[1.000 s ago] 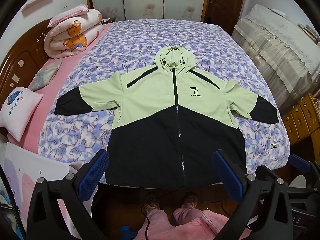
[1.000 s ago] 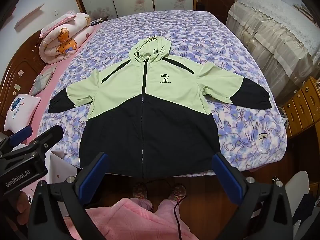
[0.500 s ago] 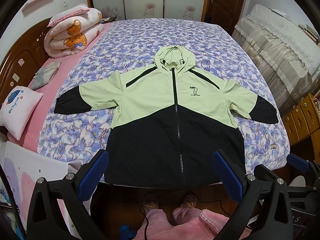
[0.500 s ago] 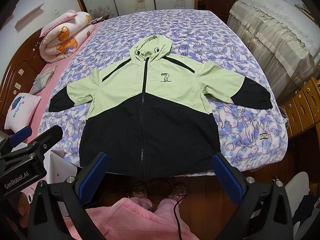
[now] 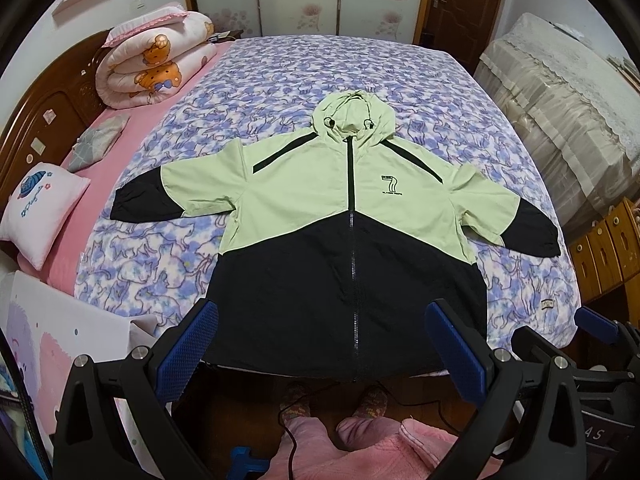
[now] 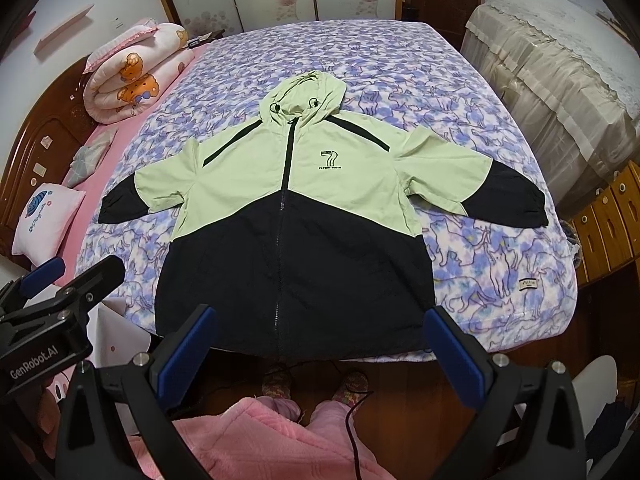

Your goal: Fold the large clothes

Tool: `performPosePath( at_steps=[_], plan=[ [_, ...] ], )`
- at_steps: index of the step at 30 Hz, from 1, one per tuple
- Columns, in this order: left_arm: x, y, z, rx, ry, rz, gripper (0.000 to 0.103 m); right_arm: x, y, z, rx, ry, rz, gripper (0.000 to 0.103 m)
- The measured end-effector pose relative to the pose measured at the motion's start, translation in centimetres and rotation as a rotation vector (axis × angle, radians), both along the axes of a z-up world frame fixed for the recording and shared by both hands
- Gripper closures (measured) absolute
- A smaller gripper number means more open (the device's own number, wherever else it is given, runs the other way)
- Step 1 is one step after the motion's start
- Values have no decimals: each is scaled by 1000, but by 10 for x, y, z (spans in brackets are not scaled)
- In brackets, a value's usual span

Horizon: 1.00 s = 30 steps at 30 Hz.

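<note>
A hooded jacket [image 5: 344, 216] [image 6: 296, 208], light green above and black below, lies flat and zipped, front up, on the bed [image 5: 304, 80] [image 6: 400, 64]. Both sleeves are spread sideways and its hem hangs at the near edge. My left gripper [image 5: 320, 344] hovers open above the floor in front of the hem, nothing between its blue pads. My right gripper [image 6: 320, 344] is likewise open and empty, held short of the hem. Each gripper also shows in the other's view: the right one [image 5: 592, 324], the left one [image 6: 60, 280].
A rolled quilt [image 5: 156, 68] and pillows [image 5: 40, 212] lie by the wooden headboard at left. A cloth-covered piece of furniture [image 5: 560, 112] and wooden drawers [image 5: 604, 252] stand at right. A person's pink-trousered legs and slippered feet [image 6: 312, 396] stand on the floor below, with a black cable.
Both views have shifted only slightly; the jacket lies as before and both grippers stay open.
</note>
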State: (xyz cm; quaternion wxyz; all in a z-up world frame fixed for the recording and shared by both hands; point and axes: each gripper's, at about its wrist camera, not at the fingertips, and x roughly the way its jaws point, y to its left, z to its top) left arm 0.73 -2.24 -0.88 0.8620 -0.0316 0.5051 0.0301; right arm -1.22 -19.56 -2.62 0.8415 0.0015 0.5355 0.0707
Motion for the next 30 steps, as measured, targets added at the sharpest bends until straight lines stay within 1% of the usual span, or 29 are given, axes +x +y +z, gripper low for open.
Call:
performPosePath(
  at_steps=[5, 7, 12, 16, 19, 23, 28, 30],
  plan=[
    [1, -8, -2, -20, 3, 29, 0, 9, -10, -2, 3, -3, 27, 0],
    [0, -13, -4, -19, 7, 42, 0, 15, -25, -4, 15, -15, 46, 0],
    [-5, -23, -11, -14, 47, 88, 0, 18, -34, -5, 29, -16, 77, 0],
    [-5, -27, -15, 18, 68, 111, 0, 24, -39, -6, 46, -4, 91, 0],
    [-1, -24, -16, 24, 69, 120, 0, 32, -41, -7, 58, 11, 86, 0],
    [9, -12, -22, 12, 93, 121, 0, 44, -40, -10, 85, 21, 53, 0],
    [29, 16, -23, 4, 65, 109, 0, 65, -35, -20, 152, 40, -28, 0],
    [45, 33, -26, -4, 75, 99, 0, 77, -28, -26, 165, 52, -82, 0]
  ],
)
